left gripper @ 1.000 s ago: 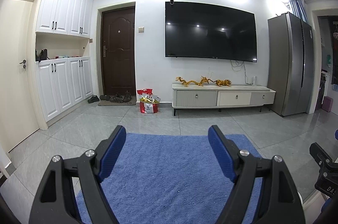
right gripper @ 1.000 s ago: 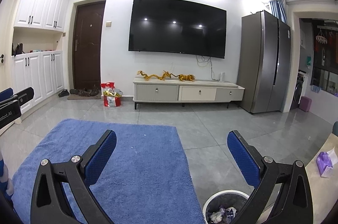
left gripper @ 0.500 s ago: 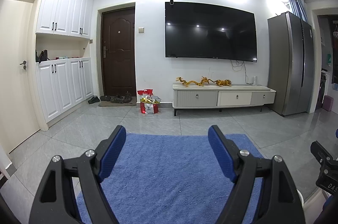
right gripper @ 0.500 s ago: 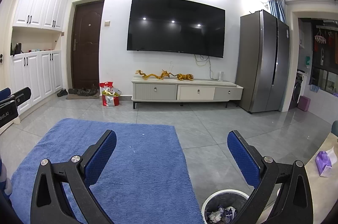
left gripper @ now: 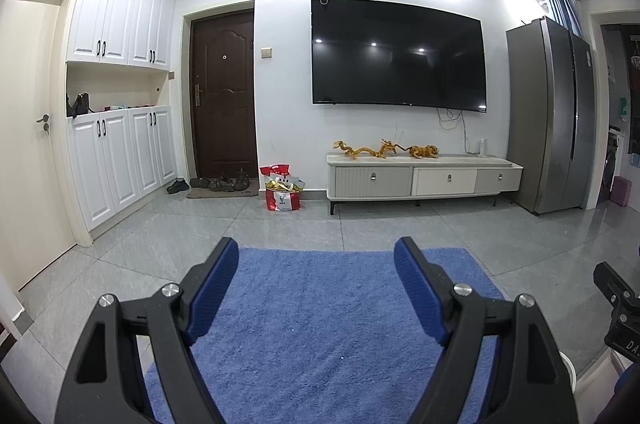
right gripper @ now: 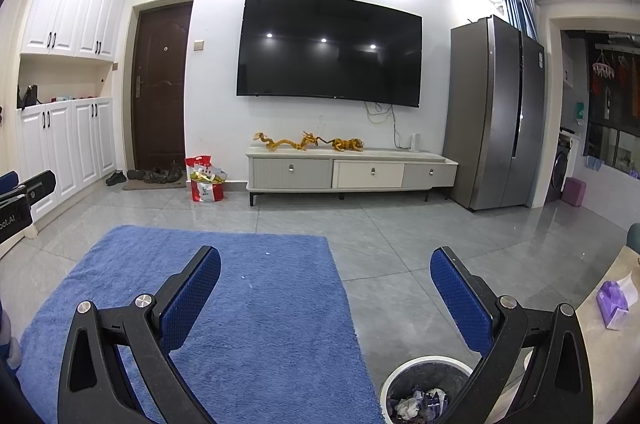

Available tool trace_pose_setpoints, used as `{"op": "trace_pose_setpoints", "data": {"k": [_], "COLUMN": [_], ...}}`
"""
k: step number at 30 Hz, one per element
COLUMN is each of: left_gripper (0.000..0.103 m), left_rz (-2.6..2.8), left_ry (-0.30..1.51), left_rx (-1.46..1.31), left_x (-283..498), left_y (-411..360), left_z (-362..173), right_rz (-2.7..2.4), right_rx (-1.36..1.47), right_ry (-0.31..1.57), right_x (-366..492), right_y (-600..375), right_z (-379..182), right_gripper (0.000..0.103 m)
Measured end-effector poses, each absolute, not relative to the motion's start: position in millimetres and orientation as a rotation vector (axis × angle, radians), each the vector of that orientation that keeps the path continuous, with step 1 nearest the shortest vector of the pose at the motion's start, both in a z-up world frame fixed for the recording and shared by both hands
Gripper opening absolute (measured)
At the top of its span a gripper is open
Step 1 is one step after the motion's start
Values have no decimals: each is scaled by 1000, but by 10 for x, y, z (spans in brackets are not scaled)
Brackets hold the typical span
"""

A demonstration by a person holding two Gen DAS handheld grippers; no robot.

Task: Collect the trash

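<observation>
A white round trash bin (right gripper: 426, 368) with crumpled paper inside stands on the floor at the bottom of the right wrist view, just under the right finger. My right gripper (right gripper: 326, 264) is open and empty above the blue rug (right gripper: 248, 304) and the bin. My left gripper (left gripper: 316, 256) is open and empty above the same rug (left gripper: 320, 324). A sliver of the bin's rim (left gripper: 570, 368) shows at the lower right of the left wrist view. No loose trash shows on the floor.
A red and white bag (right gripper: 206, 179) sits by the wall beside the TV cabinet (right gripper: 352, 171). A fridge (right gripper: 500, 111) stands at the right. A purple tissue pack (right gripper: 612, 304) lies on a table edge at the far right. Shoes (left gripper: 220, 183) lie by the door.
Both views have shifted only slightly; the bin shows a little more in the right wrist view. Both grippers stay open.
</observation>
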State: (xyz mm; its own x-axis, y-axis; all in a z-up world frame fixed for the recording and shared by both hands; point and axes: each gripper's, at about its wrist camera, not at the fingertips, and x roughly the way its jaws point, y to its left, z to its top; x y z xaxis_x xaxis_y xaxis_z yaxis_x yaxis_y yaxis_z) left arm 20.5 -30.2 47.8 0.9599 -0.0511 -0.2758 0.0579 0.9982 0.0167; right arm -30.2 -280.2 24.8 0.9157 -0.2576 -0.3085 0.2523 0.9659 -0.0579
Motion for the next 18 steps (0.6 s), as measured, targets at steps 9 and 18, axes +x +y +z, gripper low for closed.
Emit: {"op": "trace_pose_setpoints", "data": {"k": [9, 18], "left_gripper": [79, 79], "left_rz": [-64, -63], "left_ry": [288, 289], "left_rx": [33, 31], "left_x": [229, 244], "left_y": [-291, -275], "left_z": [467, 465], "right_rz": [-264, -265], "right_rx": [-14, -12], "right_ry": [321, 323], "right_x": [-305, -306], "right_y": [-2819, -2812], "right_z": [243, 235], "right_gripper": [103, 103]}}
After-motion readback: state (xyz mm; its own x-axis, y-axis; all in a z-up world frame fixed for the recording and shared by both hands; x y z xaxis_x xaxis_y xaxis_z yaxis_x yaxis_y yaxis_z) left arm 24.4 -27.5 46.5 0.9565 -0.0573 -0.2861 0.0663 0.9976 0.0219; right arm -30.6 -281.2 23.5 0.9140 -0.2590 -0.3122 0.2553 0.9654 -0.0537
